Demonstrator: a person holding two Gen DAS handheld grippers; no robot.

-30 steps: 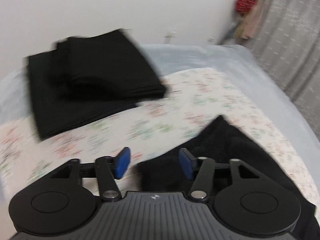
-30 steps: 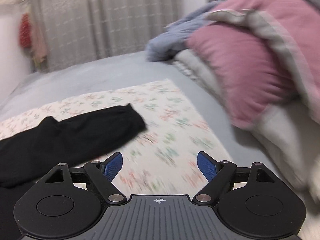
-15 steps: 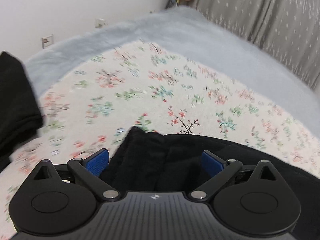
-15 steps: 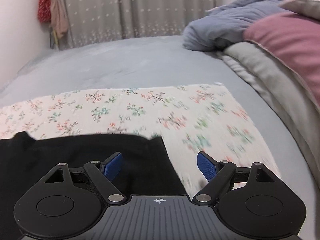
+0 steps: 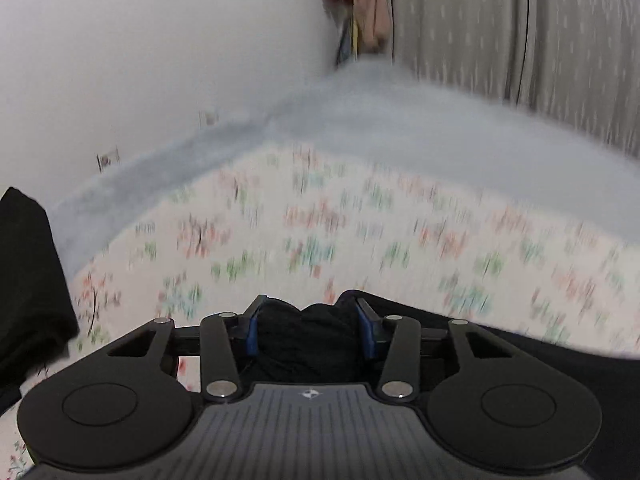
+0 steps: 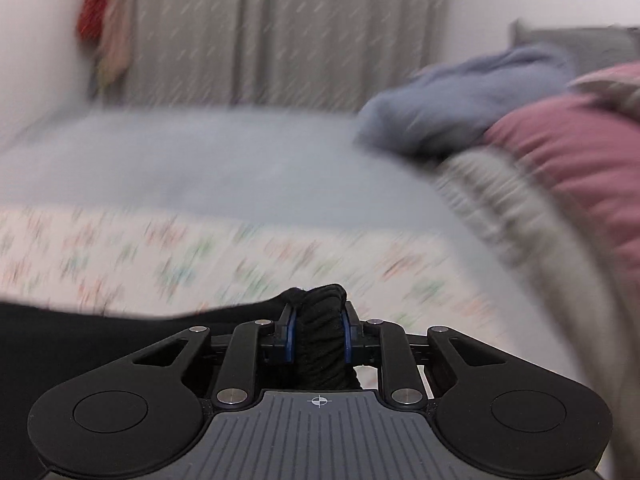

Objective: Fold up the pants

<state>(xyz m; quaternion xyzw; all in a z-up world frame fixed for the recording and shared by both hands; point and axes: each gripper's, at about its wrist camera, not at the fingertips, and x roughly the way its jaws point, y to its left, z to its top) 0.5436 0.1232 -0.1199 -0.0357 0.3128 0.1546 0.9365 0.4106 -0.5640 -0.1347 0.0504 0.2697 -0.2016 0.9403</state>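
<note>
Black pants (image 5: 552,356) lie on a floral sheet (image 5: 320,232) spread over the bed. My left gripper (image 5: 308,322) is closing, and a bunch of the black fabric is pinched between its blue pads (image 5: 251,334). In the right wrist view the pants (image 6: 80,344) stretch away to the left. My right gripper (image 6: 318,320) is closing too, with a ribbed black edge of the pants squeezed between its pads (image 6: 290,334). Both views are blurred by motion.
A stack of folded black clothes (image 5: 28,280) sits at the left edge of the sheet. A pink pillow (image 6: 580,160), a grey blanket (image 6: 500,208) and a blue blanket (image 6: 460,112) are piled to the right. Grey curtains (image 5: 520,40) hang beyond the bed.
Both grippers went from wide open over the pants to clamped on the black fabric. Both views have gone blurred, and the fabric now stands bunched up between the pads.
</note>
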